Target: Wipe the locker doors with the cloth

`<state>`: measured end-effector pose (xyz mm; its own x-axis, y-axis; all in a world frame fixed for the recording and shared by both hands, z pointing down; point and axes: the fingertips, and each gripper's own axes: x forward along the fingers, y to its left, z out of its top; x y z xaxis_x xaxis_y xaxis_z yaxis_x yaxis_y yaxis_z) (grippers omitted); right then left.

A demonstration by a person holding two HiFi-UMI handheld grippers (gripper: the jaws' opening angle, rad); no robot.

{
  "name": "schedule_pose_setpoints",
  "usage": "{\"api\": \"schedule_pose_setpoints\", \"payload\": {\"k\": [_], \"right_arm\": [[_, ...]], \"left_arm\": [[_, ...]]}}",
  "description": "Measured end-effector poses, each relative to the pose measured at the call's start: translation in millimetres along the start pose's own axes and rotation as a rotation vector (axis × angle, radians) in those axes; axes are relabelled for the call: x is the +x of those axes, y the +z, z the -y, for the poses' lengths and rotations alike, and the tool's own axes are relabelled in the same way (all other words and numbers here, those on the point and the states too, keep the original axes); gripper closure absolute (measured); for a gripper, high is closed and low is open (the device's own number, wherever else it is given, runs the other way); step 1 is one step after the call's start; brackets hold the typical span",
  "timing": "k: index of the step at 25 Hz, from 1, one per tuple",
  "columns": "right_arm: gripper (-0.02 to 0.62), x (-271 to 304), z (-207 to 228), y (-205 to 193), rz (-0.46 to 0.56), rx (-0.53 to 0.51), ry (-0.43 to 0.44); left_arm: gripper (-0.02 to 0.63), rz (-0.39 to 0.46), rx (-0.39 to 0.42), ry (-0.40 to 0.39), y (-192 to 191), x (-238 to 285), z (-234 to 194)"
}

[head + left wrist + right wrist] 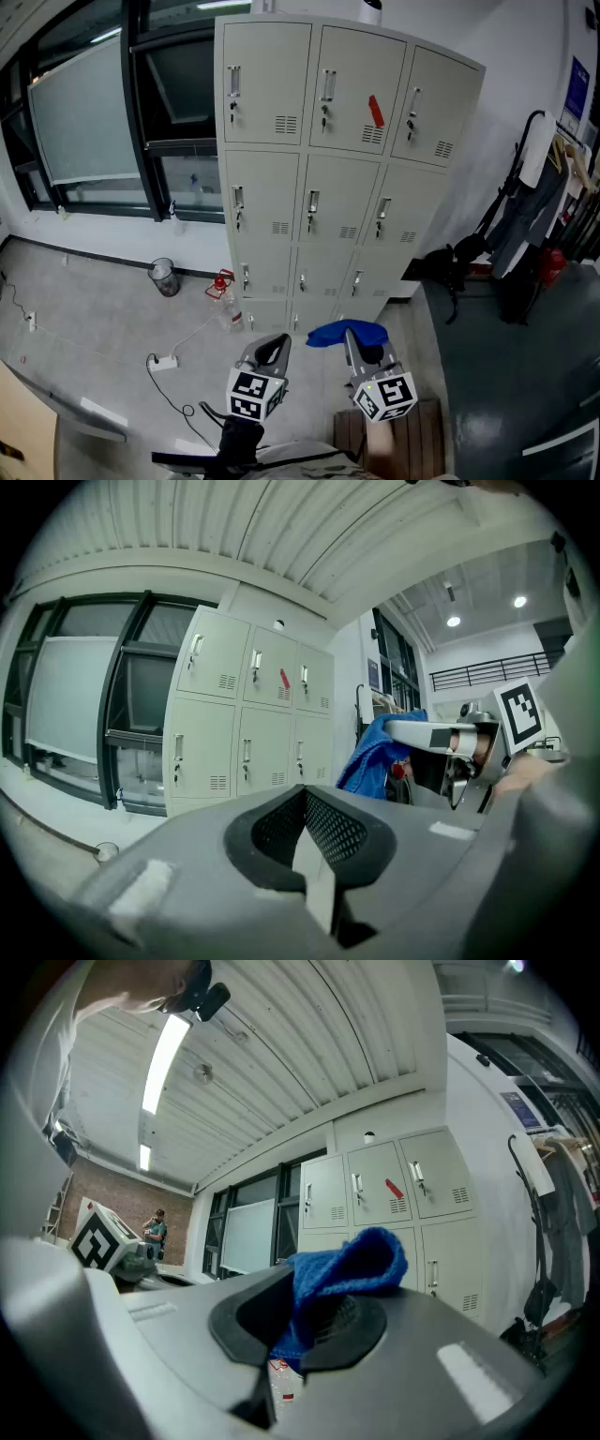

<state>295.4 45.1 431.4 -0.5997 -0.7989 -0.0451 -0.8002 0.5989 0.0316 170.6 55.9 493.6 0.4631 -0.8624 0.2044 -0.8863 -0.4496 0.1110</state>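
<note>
Two claws were held low and side by side in the head view, both aimed toward twelve o'clock at the lockers (328,141). The left claw (272,352) was level, its jaws pressed together with nothing between them. Just beside it, at its three o'clock, the right claw (354,339) was tilted slightly upward and clamped on the blue cloth (342,331). The cloth bunched over the jaw tips and hung off toward nine o'clock, well apart from the locker doors.

On the floor (94,328), at the left claw's ten o'clock, stood a small round bin (163,277); what it held could not be made out. The lockers stood as a bank three doors wide, and every door that showed was closed, so no contents were visible. A red tag (375,111) hung at an angle on the top middle door, above its vent slots.
</note>
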Motion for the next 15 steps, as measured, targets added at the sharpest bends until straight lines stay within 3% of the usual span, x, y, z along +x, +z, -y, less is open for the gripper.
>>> {"api": "schedule_pose_setpoints", "payload": {"k": [6, 15], "right_arm": [[0.572, 28.8, -24.8, 2.5, 0.021, -0.006, 0.020], [0.569, 67.0, -97.9, -28.9, -0.017, 0.054, 0.097]], "left_arm": [[0.607, 0.059, 0.038, 0.036, 4.4, -11.7, -43.6], [0.607, 0.005, -0.047, 0.132, -37.7, -79.4, -110.7]]}}
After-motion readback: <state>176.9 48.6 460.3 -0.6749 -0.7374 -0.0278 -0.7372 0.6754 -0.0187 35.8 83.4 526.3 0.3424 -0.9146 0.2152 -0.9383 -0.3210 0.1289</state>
